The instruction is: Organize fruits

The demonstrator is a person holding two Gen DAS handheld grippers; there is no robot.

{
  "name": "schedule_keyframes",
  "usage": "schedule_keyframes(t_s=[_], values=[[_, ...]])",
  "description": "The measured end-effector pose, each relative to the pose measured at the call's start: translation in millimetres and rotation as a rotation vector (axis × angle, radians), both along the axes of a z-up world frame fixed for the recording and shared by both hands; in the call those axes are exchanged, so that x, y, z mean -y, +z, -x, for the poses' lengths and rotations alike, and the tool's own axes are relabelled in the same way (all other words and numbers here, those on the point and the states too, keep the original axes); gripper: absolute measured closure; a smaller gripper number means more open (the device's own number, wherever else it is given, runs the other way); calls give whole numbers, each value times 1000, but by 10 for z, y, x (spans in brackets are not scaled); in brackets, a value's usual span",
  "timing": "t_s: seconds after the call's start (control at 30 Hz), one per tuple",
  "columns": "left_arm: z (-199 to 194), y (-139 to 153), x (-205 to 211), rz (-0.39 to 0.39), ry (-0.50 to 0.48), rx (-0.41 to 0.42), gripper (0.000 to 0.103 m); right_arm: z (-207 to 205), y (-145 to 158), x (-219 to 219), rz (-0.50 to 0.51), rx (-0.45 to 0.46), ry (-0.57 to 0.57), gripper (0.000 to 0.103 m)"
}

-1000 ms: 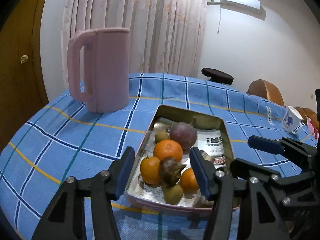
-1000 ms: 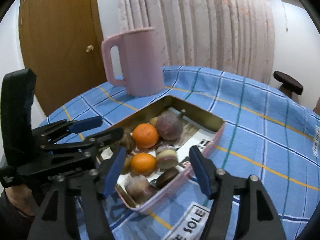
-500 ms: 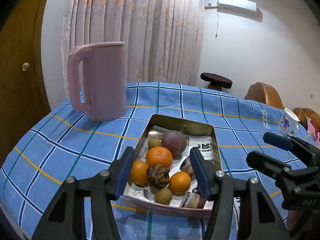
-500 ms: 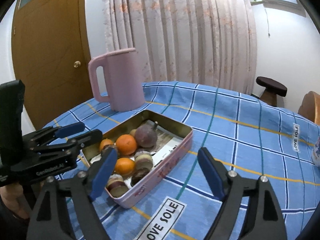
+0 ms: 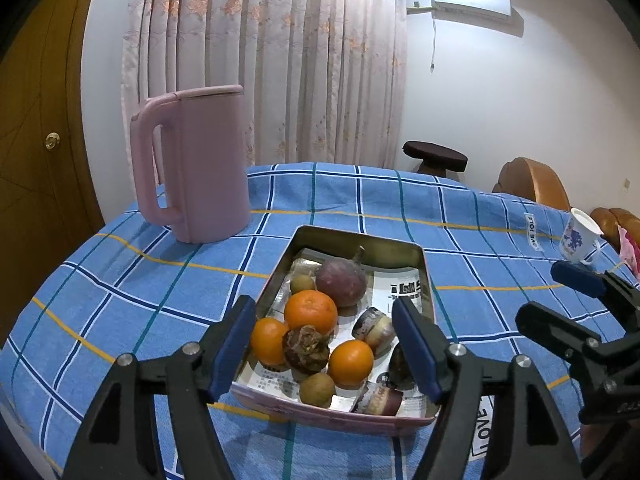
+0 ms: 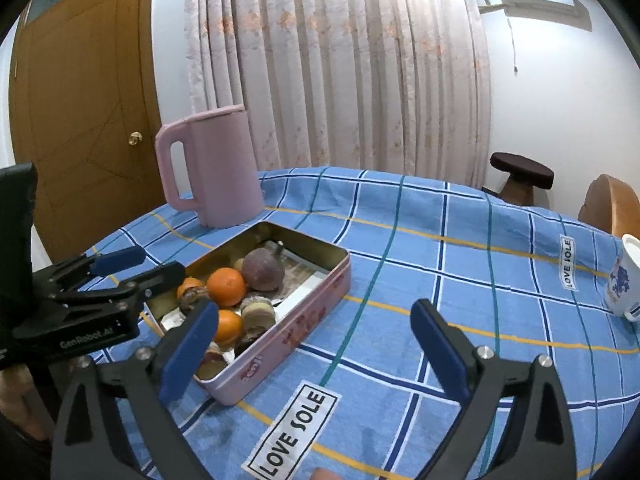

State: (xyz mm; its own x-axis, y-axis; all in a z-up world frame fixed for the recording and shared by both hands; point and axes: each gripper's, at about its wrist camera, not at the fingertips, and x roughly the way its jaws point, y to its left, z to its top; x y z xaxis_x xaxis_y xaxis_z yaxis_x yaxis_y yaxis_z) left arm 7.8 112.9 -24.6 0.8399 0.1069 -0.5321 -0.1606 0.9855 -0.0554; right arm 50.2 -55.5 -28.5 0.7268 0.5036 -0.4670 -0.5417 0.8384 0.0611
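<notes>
A metal tin (image 5: pixel 426 280) on the blue checked cloth holds three oranges (image 5: pixel 311 312), a round purple fruit (image 5: pixel 341 283), a brown wrinkled fruit (image 5: pixel 306 348), small greenish fruits (image 5: pixel 317 390) and cut pieces (image 5: pixel 374 324). My left gripper (image 5: pixel 323 306) hovers over the tin's near end. Its jaws are opening and nothing is pressed between them. My right gripper (image 6: pixel 314 308) hangs to the right of the tin (image 6: pixel 296 332) above bare cloth. Its jaws are also opening, wide apart and empty. Each gripper appears in the other's view: the right gripper (image 5: pixel 560 300) and the left gripper (image 6: pixel 156 264).
A tall pink jug (image 5: pixel 192 168) stands behind the tin at the left. A white cup with a blue pattern (image 6: pixel 624 280) sits near the table's right edge. Beyond the table are a dark stool (image 5: pixel 434 158), a brown chair, a curtain and a wooden door.
Both grippers have drawn back from the tin, and their jaws stand wider. The right gripper has shifted to the right, so the tin now lies to its left.
</notes>
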Motion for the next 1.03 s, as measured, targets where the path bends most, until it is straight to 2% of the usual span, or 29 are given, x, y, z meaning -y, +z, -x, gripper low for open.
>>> schedule_keyframes(t_s=[0.53, 0.6, 0.67, 1.03], values=[[10, 61, 104, 7, -37, 2, 31, 84, 11, 179, 7, 31, -33, 3], [15, 65, 134, -4, -38, 3, 28, 93, 6, 196, 5, 32, -34, 3], [17, 60, 159, -8, -43, 5, 17, 99, -3, 208, 5, 31, -37, 3], [32, 69, 291, -42, -56, 25, 17, 83, -84, 416, 26, 22, -84, 3]])
